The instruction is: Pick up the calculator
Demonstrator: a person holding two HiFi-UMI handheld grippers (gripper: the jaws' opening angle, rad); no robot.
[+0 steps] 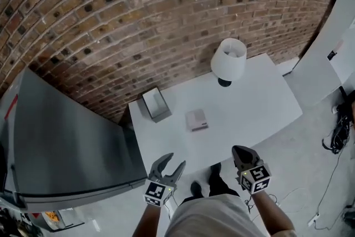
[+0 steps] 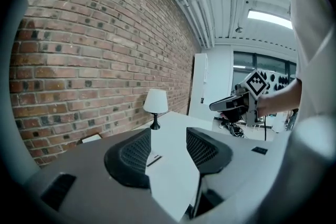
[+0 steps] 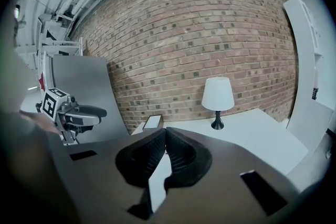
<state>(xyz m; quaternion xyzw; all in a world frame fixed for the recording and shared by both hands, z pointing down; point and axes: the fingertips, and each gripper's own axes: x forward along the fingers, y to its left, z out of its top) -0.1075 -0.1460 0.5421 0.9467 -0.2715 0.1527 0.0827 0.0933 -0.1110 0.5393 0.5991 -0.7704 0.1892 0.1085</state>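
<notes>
The calculator (image 1: 196, 119), a small flat grey square, lies near the middle of the white table (image 1: 260, 102). In the left gripper view the calculator (image 2: 154, 159) shows as a thin slab between the jaws, well ahead of them. My left gripper (image 1: 175, 160) hovers over the table's near edge, open and empty (image 2: 169, 132). My right gripper (image 1: 237, 150) hangs at the near edge further right, its jaws shut with nothing between them (image 3: 165, 131). Both grippers are short of the calculator and apart from it.
A white-shaded lamp (image 1: 228, 61) stands at the table's far side by the brick wall. An open grey box (image 1: 155, 104) sits at the far left corner. A tall grey cabinet (image 1: 61, 141) flanks the table's left. Cables (image 1: 335, 136) lie on the floor at right.
</notes>
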